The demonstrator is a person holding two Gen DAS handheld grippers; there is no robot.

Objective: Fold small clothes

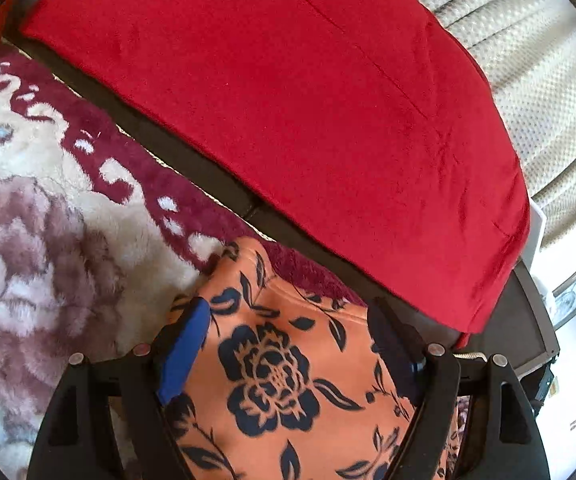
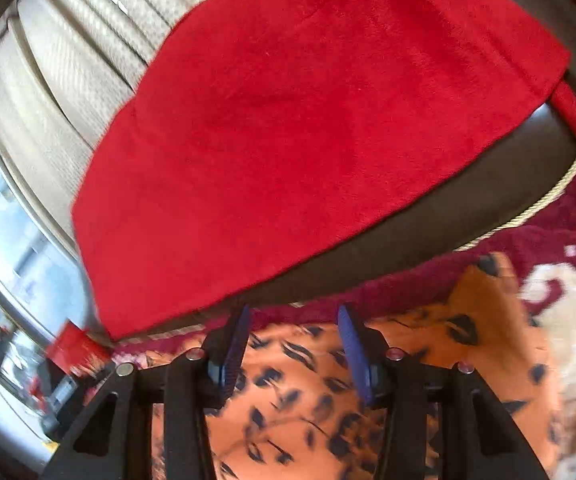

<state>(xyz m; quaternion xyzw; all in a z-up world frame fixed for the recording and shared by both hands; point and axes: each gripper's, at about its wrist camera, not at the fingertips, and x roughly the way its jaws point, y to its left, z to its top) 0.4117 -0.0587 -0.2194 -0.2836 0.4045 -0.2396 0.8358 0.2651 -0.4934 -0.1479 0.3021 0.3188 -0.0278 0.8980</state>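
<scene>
An orange garment with dark blue flowers (image 1: 288, 380) lies on a plush floral blanket. It also shows in the right wrist view (image 2: 428, 360), blurred. My left gripper (image 1: 288, 320) is open, its blue-padded fingers (image 1: 183, 352) standing either side of the garment's upper part. My right gripper (image 2: 294, 320) is open above the garment's edge, with nothing between its fingers (image 2: 354, 348).
A red cloth (image 1: 288, 100) is spread over a dark brown surface (image 1: 191, 160) just beyond the garment; it also shows in the right wrist view (image 2: 308, 120). The cream and maroon blanket (image 1: 39, 220) lies to the left. Beige textured curtains (image 1: 548, 60) hang behind.
</scene>
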